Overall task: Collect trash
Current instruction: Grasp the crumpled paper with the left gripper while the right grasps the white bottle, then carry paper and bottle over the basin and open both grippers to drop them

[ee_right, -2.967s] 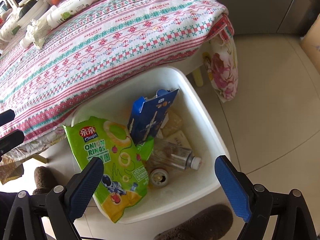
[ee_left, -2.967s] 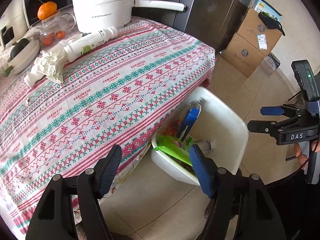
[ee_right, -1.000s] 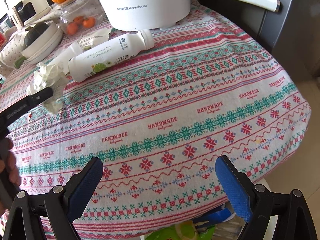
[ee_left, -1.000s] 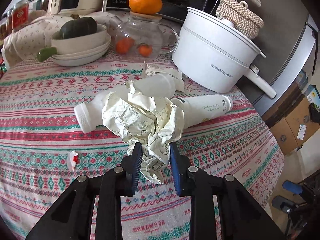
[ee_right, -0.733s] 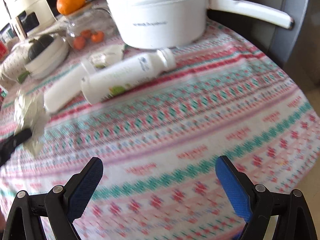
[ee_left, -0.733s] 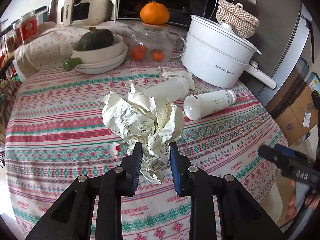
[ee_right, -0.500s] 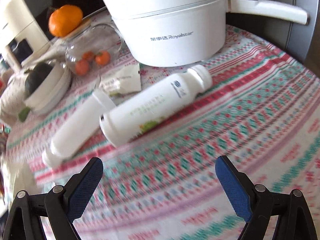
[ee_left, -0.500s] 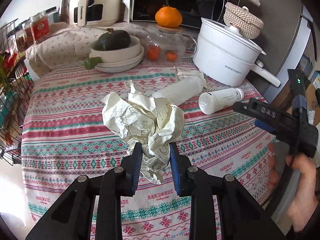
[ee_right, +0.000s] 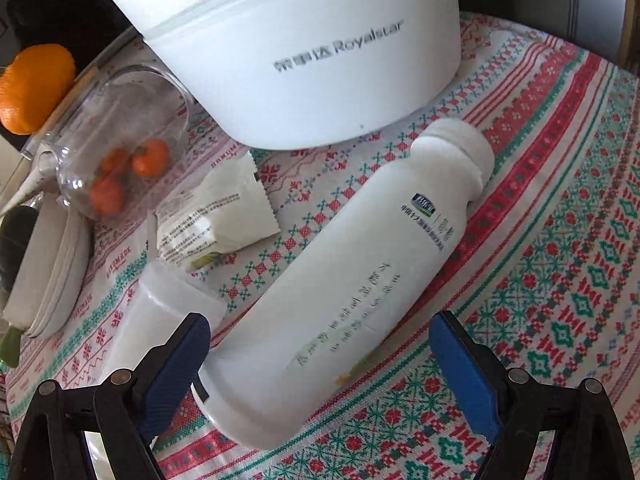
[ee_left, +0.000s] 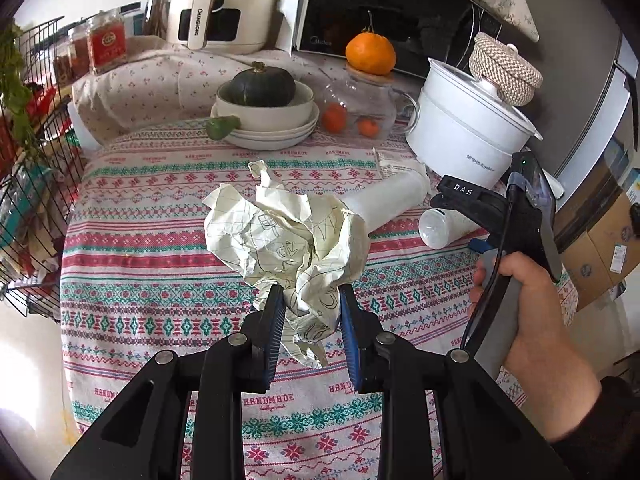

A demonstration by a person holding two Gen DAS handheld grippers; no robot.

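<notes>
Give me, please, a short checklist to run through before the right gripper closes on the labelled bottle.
1. Right gripper open wide enough for the bottle: ok.
2. Bottle lies between its fingers: ok, the base end sits in the gap.
3. Second bottle clear of the left finger: not ok, it lies right beside or behind it.
4. Pot out of the way: ok, it stands beyond the cap end.
5. Left gripper secure on the paper: ok, shut on its lower end.
6. Bin within reach: cannot tell, not in view.

"Royalstar" on white pot (ee_right: 304,52), "CHANGHONG" on air fryer (ee_left: 224,4), "HANDMADE" on tablecloth (ee_left: 132,264)
</notes>
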